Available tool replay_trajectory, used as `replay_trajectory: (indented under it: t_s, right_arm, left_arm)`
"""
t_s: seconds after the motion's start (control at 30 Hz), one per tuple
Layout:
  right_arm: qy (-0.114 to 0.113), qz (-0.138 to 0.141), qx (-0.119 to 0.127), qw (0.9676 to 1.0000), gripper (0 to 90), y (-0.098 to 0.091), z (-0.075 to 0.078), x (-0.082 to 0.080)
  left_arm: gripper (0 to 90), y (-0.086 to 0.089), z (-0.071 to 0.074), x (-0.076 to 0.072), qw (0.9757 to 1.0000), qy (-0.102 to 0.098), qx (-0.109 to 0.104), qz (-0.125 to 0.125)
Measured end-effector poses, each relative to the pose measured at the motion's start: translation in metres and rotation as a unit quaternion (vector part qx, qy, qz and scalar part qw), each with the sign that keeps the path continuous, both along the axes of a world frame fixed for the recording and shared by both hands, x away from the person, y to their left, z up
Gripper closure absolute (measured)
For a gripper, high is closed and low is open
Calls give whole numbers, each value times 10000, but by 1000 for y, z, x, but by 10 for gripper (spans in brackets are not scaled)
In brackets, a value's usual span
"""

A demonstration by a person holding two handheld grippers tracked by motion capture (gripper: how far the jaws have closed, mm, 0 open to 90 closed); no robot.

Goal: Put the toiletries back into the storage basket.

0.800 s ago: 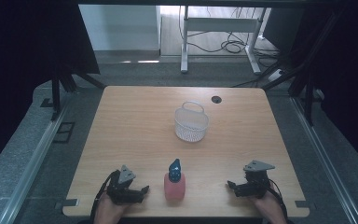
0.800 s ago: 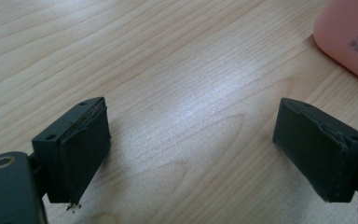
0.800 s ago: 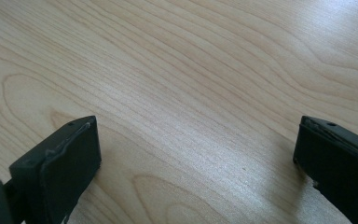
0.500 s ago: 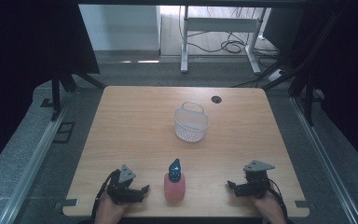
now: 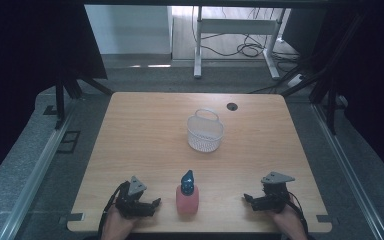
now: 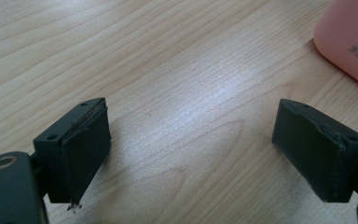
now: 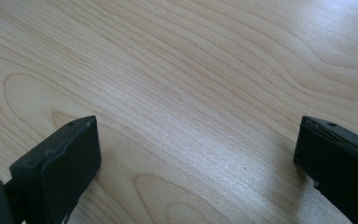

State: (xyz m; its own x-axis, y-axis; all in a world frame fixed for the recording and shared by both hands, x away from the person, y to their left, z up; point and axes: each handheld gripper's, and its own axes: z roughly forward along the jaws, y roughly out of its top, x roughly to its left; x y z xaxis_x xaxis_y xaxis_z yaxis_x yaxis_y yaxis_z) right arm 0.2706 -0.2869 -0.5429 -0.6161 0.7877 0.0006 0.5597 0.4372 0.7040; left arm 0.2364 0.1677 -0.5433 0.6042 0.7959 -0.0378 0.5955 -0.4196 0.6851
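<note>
The wooden tabletop [image 5: 145, 150] carries a white mesh basket [image 5: 205, 133] near its middle, toward the far edge, and a pink bottle [image 5: 187, 197] with a blue cap standing upright at the middle of the near edge. The left gripper [image 5: 152, 204] rests near the bottle at the near left corner and the right gripper [image 5: 248, 199] farther off at the near right corner. Both have their fingers [image 6: 81, 149] spread wide over bare wood, holding nothing.

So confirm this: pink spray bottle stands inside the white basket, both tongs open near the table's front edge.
Wrong on one count. The pink spray bottle stands on the bare table, apart from the white basket, between the left tongs and right tongs; the high view shows it. Both tongs are open near the front edge.
</note>
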Motion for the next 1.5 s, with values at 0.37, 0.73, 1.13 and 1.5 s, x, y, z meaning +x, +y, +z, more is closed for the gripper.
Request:
replay_trajectory:
  t_s: [0.37,0.73,1.13,1.5]
  right_arm:
    - [1,1,-1,10000,0,0,0,0]
    - [2,2,-2,10000,0,0,0,0]
    - [10,3,-2,10000,0,0,0,0]
    - [9,1,-5,10000,0,0,0,0]
  left_arm:
    - [122,-3,7,-3,9998,40,-71,-157]
    - [124,-2,16,-6,9992,85,-221,-316]
    - [121,-3,27,-11,9981,48,-251,-564]
    - [124,-11,37,-14,9954,60,-417,-860]
